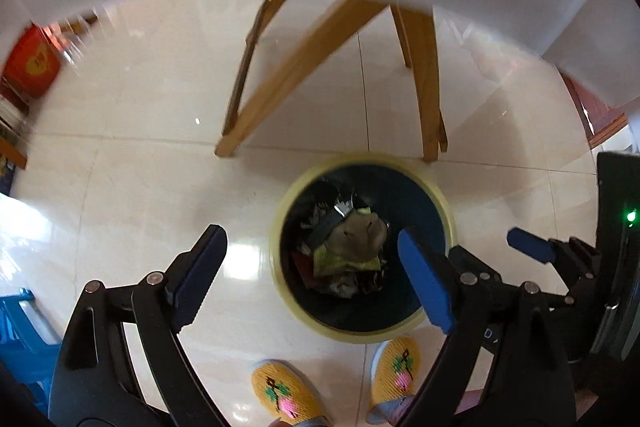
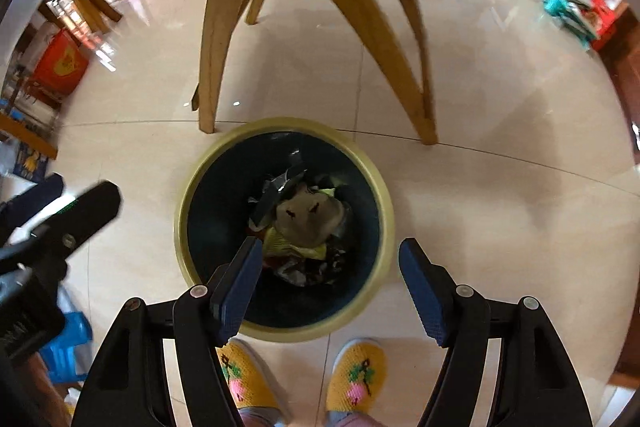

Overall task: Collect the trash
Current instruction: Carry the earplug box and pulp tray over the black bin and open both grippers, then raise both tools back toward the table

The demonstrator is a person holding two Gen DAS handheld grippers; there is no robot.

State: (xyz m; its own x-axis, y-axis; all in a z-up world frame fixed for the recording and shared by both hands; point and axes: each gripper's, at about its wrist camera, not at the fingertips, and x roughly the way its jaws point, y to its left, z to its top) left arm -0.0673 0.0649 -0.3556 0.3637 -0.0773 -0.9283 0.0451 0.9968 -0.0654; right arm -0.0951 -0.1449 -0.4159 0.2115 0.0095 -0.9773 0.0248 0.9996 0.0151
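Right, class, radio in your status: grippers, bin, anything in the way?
Left gripper open, empty. Right gripper open, empty. Bin below both, trash inside. Table legs behind bin, slippers beside it; nothing blocking.

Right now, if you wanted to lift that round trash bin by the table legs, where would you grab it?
Probably by the yellow rim of the trash bin. It stands upright with its mouth open, and the wall looks too wide to span. I would bring the right claw, now open, straight down from above on the side nearest the yellow slippers, one finger inside the rim and one outside.
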